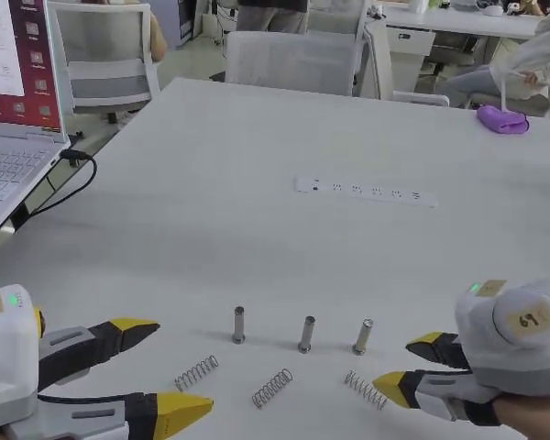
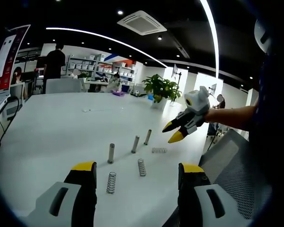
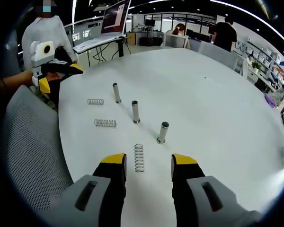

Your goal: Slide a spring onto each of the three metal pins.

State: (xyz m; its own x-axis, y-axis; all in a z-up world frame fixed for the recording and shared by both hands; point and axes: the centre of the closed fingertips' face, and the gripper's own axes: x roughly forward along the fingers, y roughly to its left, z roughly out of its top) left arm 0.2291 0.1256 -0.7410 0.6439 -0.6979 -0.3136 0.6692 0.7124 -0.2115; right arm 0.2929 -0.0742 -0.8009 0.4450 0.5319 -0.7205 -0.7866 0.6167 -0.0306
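Three short metal pins stand upright in a row on the white table: left (image 1: 238, 324), middle (image 1: 306, 335), right (image 1: 364, 336). A loose spring lies flat in front of each: (image 1: 196, 372), (image 1: 272, 388), (image 1: 365, 390). My left gripper (image 1: 170, 367) hovers open at the near left, its yellow tips spread just left of the left spring (image 2: 111, 182). At the near right my right gripper (image 1: 405, 364) is open, its tips just right of the right spring (image 3: 139, 157), which lies straight ahead of its jaws beside the right pin (image 3: 162, 133). Nothing is held.
An open laptop (image 1: 9, 110) sits at the table's left edge with a black cable (image 1: 69, 183) trailing from it. A white power strip (image 1: 365, 192) lies mid-table, a purple cloth (image 1: 502, 119) far right. White chairs (image 1: 293, 60) stand beyond the far edge.
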